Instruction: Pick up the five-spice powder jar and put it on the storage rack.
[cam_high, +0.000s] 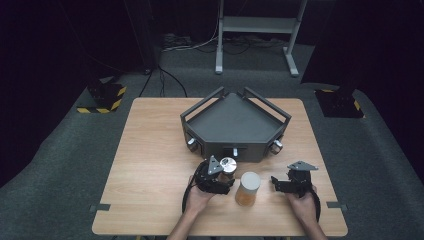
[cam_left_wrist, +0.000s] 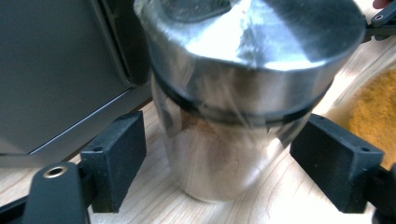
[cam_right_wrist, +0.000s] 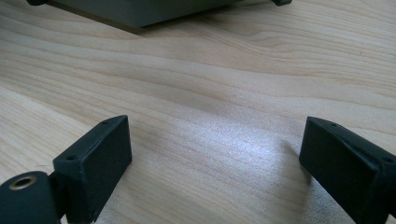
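A small jar with a shiny silver lid (cam_high: 228, 165) stands on the wooden table just in front of the grey tray (cam_high: 235, 120). Brown powder shows through its clear wall (cam_left_wrist: 219, 154). My left gripper (cam_high: 228, 174) reaches around this jar. In the left gripper view the jar stands between the two black pads (cam_left_wrist: 116, 158), with a narrow gap on the left side, so the gripper (cam_left_wrist: 217, 161) is open. My right gripper (cam_high: 275, 182) rests open near the table's right side, its jaws (cam_right_wrist: 215, 158) wide apart over bare wood.
A taller jar with a white lid and orange contents (cam_high: 248, 188) stands between the two grippers, close to the silver-lidded jar; its orange mass (cam_left_wrist: 376, 107) shows at the right. The tray's wall (cam_left_wrist: 56, 70) lies close at the jar's left. Floor stands lie beyond the table.
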